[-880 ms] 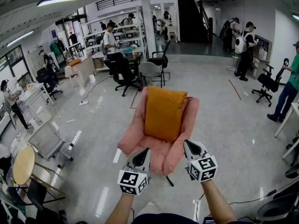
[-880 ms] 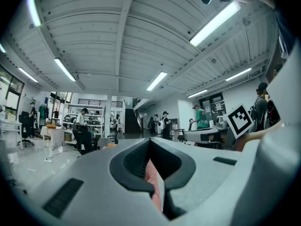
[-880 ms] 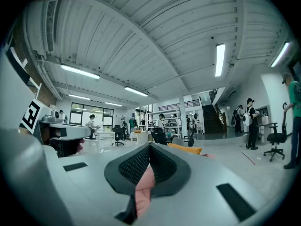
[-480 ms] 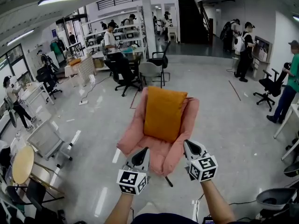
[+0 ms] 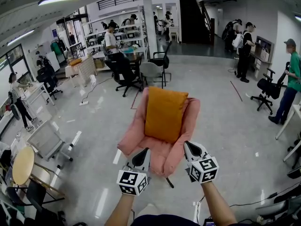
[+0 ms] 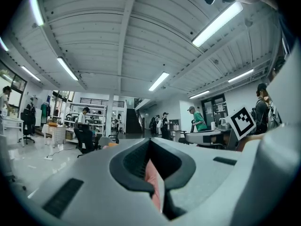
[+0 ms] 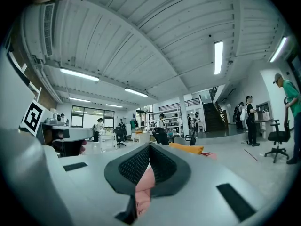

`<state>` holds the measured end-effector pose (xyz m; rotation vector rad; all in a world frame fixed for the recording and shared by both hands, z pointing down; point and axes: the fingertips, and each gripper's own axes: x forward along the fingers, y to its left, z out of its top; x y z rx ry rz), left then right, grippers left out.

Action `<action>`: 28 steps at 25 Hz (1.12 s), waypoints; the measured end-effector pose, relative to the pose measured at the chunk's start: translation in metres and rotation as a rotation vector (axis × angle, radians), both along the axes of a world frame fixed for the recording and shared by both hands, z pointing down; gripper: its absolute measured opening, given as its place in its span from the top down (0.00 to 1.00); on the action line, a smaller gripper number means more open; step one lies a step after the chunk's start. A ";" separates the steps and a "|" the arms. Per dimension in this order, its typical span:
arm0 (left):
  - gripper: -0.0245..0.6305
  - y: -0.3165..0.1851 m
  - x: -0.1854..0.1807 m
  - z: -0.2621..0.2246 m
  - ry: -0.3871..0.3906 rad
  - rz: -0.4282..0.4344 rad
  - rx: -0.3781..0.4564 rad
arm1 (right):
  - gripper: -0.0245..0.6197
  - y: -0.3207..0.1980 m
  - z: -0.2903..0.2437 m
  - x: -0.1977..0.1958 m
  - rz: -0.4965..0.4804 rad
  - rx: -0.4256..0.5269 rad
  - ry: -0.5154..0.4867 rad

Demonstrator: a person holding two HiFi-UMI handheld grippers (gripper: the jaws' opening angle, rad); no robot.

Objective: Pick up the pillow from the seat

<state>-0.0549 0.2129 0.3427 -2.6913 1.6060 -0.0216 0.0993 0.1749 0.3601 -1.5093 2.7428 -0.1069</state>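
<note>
Pillow: your orange rectangular fabric pillow (image 5: 165, 115) stands upright on the seat of the pink upholstered armchair (image 5: 130, 142) and leans against its backrest.
Step in hand: the reach (by my reading, the pick itself has not begun). Both tools hang level at the seat's front edge, with the pillow beyond them.
Doing it well: open both pairs of jaws before you go in, then carry them forward level. Take the pillow by its 2 side edges or lower corners. Soft fabric will bunch, so bite deep enough that it cannot slip out. Lift it straight up, clear of the armrests.
Left gripper (image 5: 142, 158): jaws closed together with nothing held. Only a sliver of the pink chair shows through the slit.
Right gripper (image 5: 190, 149): also closed and empty, with the pillow in sight ahead.
Contact: whether either tip touches the seat front, I cannot tell.
</note>
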 end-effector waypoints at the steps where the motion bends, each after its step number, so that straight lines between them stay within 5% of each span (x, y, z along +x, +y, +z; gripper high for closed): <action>1: 0.96 0.000 0.000 0.000 0.001 0.000 -0.001 | 0.94 0.001 0.000 0.000 -0.003 0.000 0.000; 15: 0.96 -0.009 -0.006 0.002 0.009 -0.023 -0.010 | 0.93 -0.012 -0.002 -0.010 -0.025 -0.002 0.007; 28: 0.96 -0.071 -0.028 0.014 0.016 -0.016 -0.033 | 0.93 -0.071 0.004 -0.032 -0.019 -0.011 0.014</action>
